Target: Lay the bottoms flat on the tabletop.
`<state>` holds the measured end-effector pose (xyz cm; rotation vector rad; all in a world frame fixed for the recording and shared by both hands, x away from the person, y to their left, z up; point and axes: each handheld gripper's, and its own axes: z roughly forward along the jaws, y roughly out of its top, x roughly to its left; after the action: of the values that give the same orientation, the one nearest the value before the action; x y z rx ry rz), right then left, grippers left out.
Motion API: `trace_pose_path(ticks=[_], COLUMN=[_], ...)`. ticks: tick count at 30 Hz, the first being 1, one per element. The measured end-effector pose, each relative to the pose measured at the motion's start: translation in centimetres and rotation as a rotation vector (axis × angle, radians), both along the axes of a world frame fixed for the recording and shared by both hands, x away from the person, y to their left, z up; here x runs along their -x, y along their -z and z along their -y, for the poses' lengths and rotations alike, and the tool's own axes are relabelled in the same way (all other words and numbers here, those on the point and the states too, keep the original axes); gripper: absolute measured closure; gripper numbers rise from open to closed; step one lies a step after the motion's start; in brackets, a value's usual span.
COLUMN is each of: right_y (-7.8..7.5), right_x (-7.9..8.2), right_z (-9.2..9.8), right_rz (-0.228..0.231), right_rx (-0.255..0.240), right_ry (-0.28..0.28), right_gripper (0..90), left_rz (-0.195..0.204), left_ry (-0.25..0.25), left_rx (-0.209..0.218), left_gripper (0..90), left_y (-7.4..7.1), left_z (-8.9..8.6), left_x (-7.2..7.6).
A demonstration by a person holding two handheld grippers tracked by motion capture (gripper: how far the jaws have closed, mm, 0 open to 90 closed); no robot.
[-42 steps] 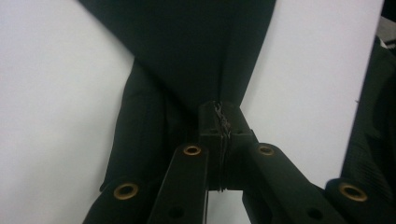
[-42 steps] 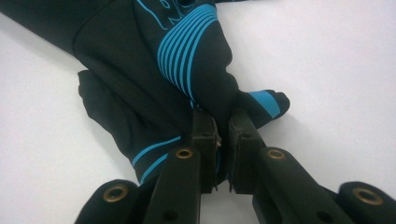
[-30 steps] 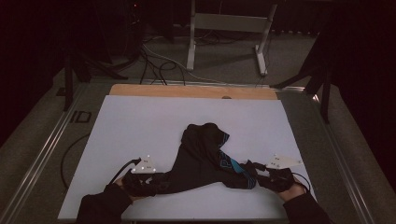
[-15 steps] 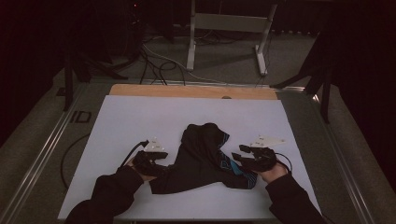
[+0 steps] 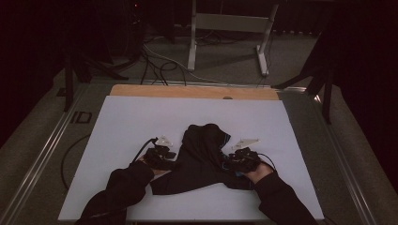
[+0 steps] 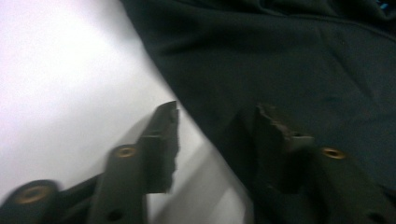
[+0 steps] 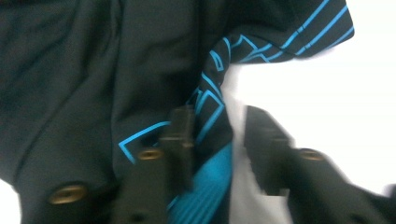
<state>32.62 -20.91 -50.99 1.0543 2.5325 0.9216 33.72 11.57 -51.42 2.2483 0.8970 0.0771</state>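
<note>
A: Dark garment [image 5: 199, 161] lies crumpled on the white table sheet [image 5: 141, 122], between the two hands. Left gripper [image 5: 159, 157] sits at its left edge, right gripper [image 5: 241, 161] at its right edge.

B: Left gripper view: garment edge [image 6: 280, 60] runs diagonally into the gap between the fingers. One finger [image 6: 163, 140] stands over bare sheet, the other over cloth. Fingers apart, gap visible, nothing pinched; they have just been closing.

A: Right side?

B: Right gripper view: blue-lined hem [image 7: 210, 112] lies between the fingers. One finger [image 7: 180, 135] rests over the dark cloth, the other over the white sheet just beside the hem. Jaws apart, not clamped; they too have just been closing, with cloth edge in the gap.

A: Beyond the fingertips?

B: On the right, folded black cloth with thin blue lines ahead and to one side. On the left, plain dark cloth ahead, white sheet to the other side.

A: Sleeves [image 5: 122, 187] come in from the near edge.
</note>
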Motion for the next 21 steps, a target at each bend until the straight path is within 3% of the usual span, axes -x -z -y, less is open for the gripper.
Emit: trace_pose_path(ticks=[2, 3, 4, 6, 11, 16, 21], right_y=[0.0, 0.0, -0.2, -0.5, -1.4, -2.8, -4.0], right_x=[0.0, 0.1, 0.1, 0.2, 0.4, 0.8, 1.8], right_z=[0.0, -0.1, 0.0, 0.2, 1.2, 2.8, 4.9], right_rz=[0.006, 0.014, 0.03, 0.051, 0.11, 0.142, 0.181], right_rx=[0.009, 0.018, 0.017, 0.017, 0.009, -0.022, -0.03], right_ry=[-0.001, -0.001, 0.002, 0.005, 0.022, 0.058, 0.09], right_gripper=[73.9, 78.7, 85.0, 86.0, 86.5, 86.6, 86.6], left_rz=[-0.003, -0.003, -0.002, 0.0, 0.04, 0.069, 0.112], left_ry=[0.006, 0.004, 0.002, -0.007, -0.01, -0.011, 0.0], left_rx=[-0.002, -0.008, -0.003, 0.001, -0.012, 0.02, 0.008], left_gripper=[66.1, 66.1, 77.1, 86.9, 90.0, 90.0, 90.0], left_y=[0.0, 0.0, 0.1, 0.0, -0.8, -2.5, -4.2], left_z=[0.1, 0.4, 0.6, 0.7, 0.6, -0.3, -1.0], left_x=[-0.1, -0.2, -0.2, -0.2, 0.1, 0.4, 1.3])
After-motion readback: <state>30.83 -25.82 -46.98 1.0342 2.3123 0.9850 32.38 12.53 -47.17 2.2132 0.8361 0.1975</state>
